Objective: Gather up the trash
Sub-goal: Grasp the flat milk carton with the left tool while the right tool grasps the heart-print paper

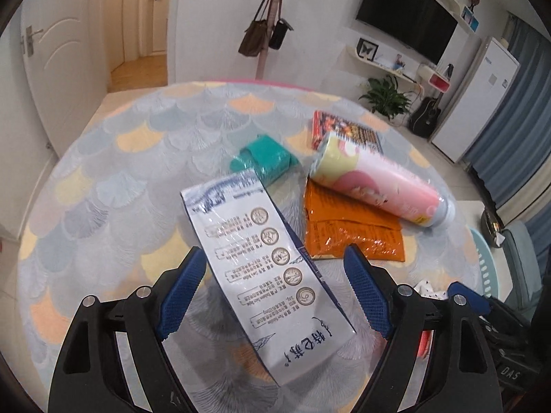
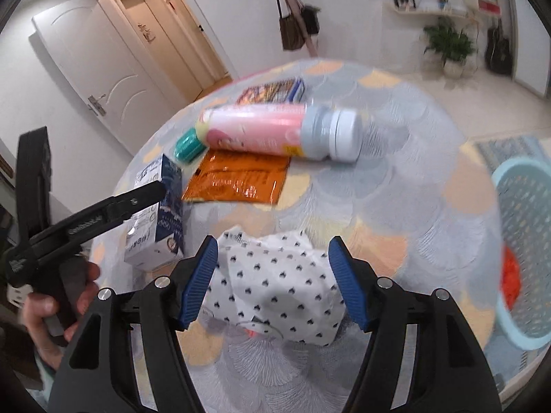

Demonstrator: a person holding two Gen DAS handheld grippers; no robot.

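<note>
Grippers both apart — left gripper (image 1: pixel 272 296) straddles milk carton (image 1: pixel 261 272), right gripper (image 2: pixel 275 285) dotted wrapper (image 2: pixel 275 289) — I'd centre before squeezing.

White walls, pale doors (image 1: pixel 55 69), wall-mounted television (image 1: pixel 406 17), potted plant (image 1: pixel 385 96), pink coat stand (image 1: pixel 272 24).

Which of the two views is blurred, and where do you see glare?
Right wrist view: motion blur smears the pink bottle, the basket and the far room. Left wrist view: mostly sharp; glare glints on the orange packet and the milk carton. Both views bend straight lines at the edges.
</note>
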